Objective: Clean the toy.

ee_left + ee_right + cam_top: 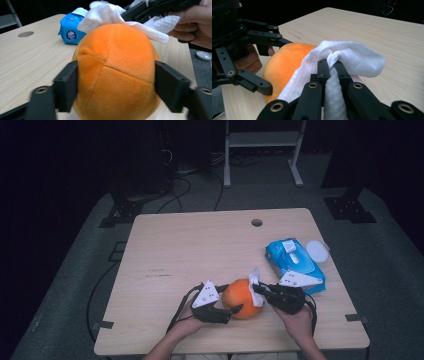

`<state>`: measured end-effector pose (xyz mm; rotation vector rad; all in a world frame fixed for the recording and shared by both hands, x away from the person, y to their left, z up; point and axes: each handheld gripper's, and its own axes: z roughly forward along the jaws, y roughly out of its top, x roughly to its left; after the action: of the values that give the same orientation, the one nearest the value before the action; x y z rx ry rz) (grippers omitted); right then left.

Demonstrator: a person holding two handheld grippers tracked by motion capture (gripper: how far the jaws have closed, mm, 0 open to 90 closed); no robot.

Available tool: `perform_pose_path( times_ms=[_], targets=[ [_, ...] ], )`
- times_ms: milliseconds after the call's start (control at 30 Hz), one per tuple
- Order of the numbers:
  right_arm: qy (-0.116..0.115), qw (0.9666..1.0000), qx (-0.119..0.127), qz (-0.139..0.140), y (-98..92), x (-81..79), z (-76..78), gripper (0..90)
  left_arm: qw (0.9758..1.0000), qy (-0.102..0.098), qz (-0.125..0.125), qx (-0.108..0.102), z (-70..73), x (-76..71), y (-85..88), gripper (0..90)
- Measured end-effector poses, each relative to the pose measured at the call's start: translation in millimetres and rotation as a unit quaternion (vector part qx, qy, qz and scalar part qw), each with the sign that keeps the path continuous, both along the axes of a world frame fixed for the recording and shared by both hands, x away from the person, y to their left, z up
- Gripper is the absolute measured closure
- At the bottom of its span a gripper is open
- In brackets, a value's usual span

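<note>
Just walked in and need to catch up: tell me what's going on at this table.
A person is wiping an orange plush ball with a white wet wipe. The left hand-held gripper has its jaws on either side of the ball on the wooden table. The right hand-held gripper is shut on the wipe, which lies draped over the ball's top. A blue pack of wipes sits near the table's right edge, lid open.

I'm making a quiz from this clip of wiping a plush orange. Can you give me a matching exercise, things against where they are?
Things:
1. plush orange
2. white wipe
3. blue wipes pack
4. round hole

Places:
A. in the tabletop near the far edge
B. pinched in the right gripper
C. between the left gripper jaws
D. lying beyond the right gripper

Pairs: 1-C, 2-B, 3-D, 4-A
</note>
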<state>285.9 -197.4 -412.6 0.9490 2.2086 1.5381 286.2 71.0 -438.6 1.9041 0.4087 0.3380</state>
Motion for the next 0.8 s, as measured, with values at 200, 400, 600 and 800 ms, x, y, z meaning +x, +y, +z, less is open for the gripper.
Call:
perform_pose_path(
  times_ms=[200, 400, 600, 800],
  targets=[
    [-0.001, 1.0, -0.003, -0.002, -1.1, 0.2, -0.2, 84.8, 1.0, 0.001, 0.002, -0.004, 0.1, -0.1, -2.4, 31.9],
    [-0.015, 0.9999, -0.006, -0.002, 6.7, -6.7, 7.0, 84.9, 1.0, 0.001, 0.006, -0.004, 0.6, 1.1, -2.4, 33.9],
    [-0.029, 0.9994, -0.002, 0.018, 11.7, -8.8, 11.8, 84.9, 1.0, -0.004, 0.007, 0.001, 2.6, -2.1, -0.8, 39.6],
    [0.004, 0.9996, -0.01, -0.027, -9.6, 6.8, -2.6, 84.8, 1.0, -0.003, 0.005, 0.0, 2.0, -2.6, 0.1, 39.7]
  ],
)
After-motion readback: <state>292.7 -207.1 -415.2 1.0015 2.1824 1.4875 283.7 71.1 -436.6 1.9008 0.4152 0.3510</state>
